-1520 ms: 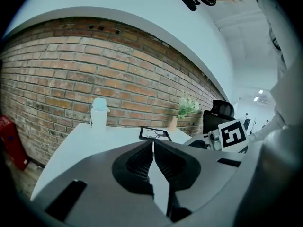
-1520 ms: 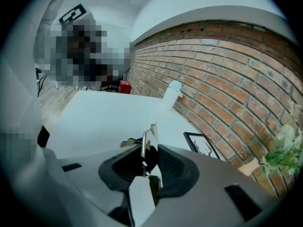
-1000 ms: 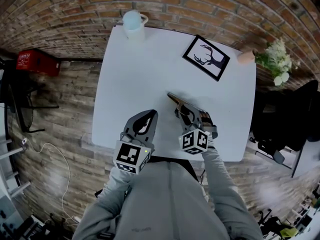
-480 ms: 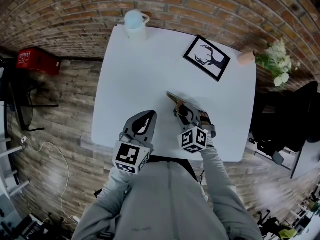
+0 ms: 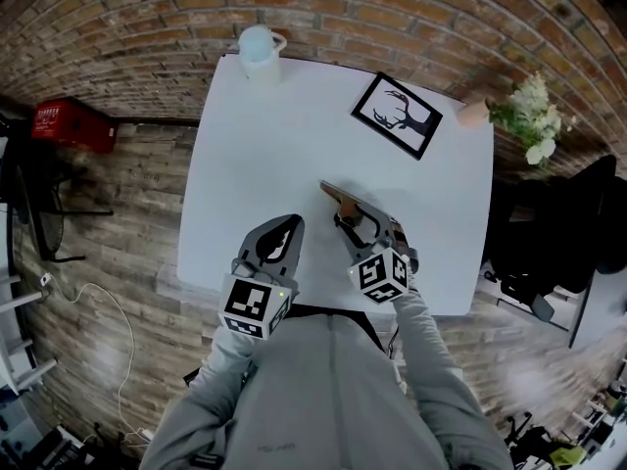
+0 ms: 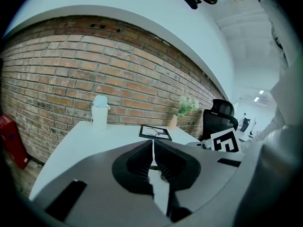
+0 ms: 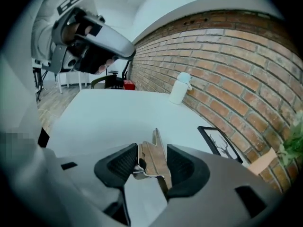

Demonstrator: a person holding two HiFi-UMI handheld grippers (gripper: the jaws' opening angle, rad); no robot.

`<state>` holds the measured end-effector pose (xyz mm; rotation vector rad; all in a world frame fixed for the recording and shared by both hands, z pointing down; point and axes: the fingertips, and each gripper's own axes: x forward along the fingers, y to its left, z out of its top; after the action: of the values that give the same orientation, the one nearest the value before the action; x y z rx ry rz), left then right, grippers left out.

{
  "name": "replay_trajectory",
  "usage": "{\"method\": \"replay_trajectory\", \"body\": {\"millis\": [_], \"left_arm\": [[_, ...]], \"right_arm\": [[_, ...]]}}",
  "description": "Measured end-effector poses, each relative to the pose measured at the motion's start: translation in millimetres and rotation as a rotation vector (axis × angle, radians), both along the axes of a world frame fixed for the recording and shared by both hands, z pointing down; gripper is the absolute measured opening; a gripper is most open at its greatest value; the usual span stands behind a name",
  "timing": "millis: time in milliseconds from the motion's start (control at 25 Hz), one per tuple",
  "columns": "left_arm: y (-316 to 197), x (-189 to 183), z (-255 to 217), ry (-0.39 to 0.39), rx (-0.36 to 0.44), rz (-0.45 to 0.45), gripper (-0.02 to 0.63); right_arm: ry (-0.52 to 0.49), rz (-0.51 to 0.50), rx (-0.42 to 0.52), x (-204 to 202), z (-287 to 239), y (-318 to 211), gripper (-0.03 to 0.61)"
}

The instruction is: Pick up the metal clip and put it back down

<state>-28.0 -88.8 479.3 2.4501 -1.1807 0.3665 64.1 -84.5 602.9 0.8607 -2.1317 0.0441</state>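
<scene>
Leaning over the near edge of the white square table, the person has a grey two-jaw gripper in each hand. The right gripper points down at the tabletop with the brown metal clip, silvery spring at its back end, standing between its black ribbed pads. Its jaws have just been opening, yet the pads sit close against both sides of the clip, with no clear gap that I can make out. From the head view the clip's front end reaches out ahead of the jaws, low over the middle of the table; I cannot tell whether its tip touches the surface. The left gripper hangs just beside it over the table's near edge, its pads pressed together with nothing between them. At the far edge stands a white bottle with a pale blue lid. A black-framed picture of an antlered deer head lies flat toward the far right corner, near a small pot of white flowers.
</scene>
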Motion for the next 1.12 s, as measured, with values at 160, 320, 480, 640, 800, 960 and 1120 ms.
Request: {"method": "replay_trajectory", "body": {"millis": [160,320,480,640,800,960,1120], "left_arm": [[-2,5,-12,0.004,0.028,0.0,0.032],[-1,10,-25,0.01,0.056,0.0,0.032],[0,18,-42,0.023,0.088,0.006,0.032],[3,28,-61,0.035,0.125,0.019,0.032],[5,38,-77,0.042,0.167,0.037,0.032],[8,42,-90,0.049,0.197,0.042,0.032],[13,46,-99,0.057,0.212,0.045,0.032]], "right_arm": [[-0.099,0.043,0.006,4,-30,2,0.19],[-0.224,0.108,0.019,11,-65,4,0.19],[-0.356,0.184,0.034,26,-106,3,0.19],[-0.469,0.244,0.082,47,-147,2,0.189],[-0.561,0.278,0.158,68,-184,7,0.153],[-0.616,0.299,0.214,86,-210,14,0.112],[-0.669,0.313,0.256,99,-231,24,0.08]]}}
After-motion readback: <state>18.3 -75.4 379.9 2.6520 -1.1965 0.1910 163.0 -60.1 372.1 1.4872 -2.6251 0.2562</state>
